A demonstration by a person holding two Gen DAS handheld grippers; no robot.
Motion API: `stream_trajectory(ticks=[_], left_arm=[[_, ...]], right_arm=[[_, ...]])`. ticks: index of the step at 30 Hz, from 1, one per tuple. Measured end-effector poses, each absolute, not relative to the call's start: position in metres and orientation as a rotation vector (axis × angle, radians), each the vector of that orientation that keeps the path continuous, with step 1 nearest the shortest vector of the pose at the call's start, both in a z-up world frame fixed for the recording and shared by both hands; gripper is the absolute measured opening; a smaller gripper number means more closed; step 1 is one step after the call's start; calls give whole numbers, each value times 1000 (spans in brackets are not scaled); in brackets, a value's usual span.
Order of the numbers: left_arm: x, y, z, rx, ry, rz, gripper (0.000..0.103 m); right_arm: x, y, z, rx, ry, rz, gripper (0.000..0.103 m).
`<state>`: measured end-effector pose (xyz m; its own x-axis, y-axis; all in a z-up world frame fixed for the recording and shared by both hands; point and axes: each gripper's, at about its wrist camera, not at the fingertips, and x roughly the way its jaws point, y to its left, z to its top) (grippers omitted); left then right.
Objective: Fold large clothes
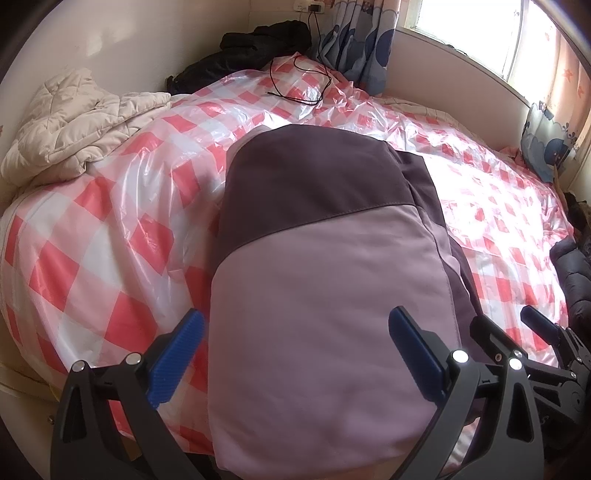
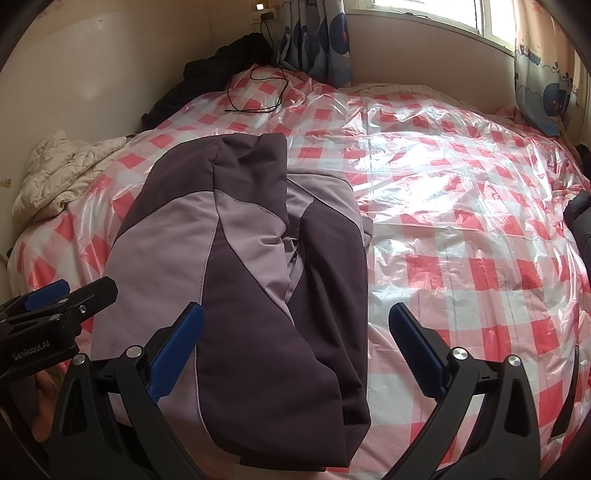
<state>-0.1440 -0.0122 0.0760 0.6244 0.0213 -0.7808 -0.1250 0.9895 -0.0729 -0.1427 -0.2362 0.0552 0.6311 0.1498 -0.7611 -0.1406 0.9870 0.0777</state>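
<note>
Bed (image 2: pixel 461 229) under checked plastic sheet fills the room | folded purple jacket (image 2: pixel 251 266) lies left of its middle | my left gripper (image 1: pixel 295 354) spread astride it, perhaps touching | my right gripper (image 2: pixel 295 350) spread above its right edge

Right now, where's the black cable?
The black cable lies looped on the checked plastic sheet at the bed's far-left corner, below the wall socket, beside the black garment.
</note>
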Motion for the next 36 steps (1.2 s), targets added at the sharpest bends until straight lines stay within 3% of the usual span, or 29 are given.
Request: stream_trajectory(ticks=[36], left_arm=[[-145, -14, 84, -95, 874, 104, 96]], right_arm=[[-142, -235, 55, 10, 873, 166, 97]])
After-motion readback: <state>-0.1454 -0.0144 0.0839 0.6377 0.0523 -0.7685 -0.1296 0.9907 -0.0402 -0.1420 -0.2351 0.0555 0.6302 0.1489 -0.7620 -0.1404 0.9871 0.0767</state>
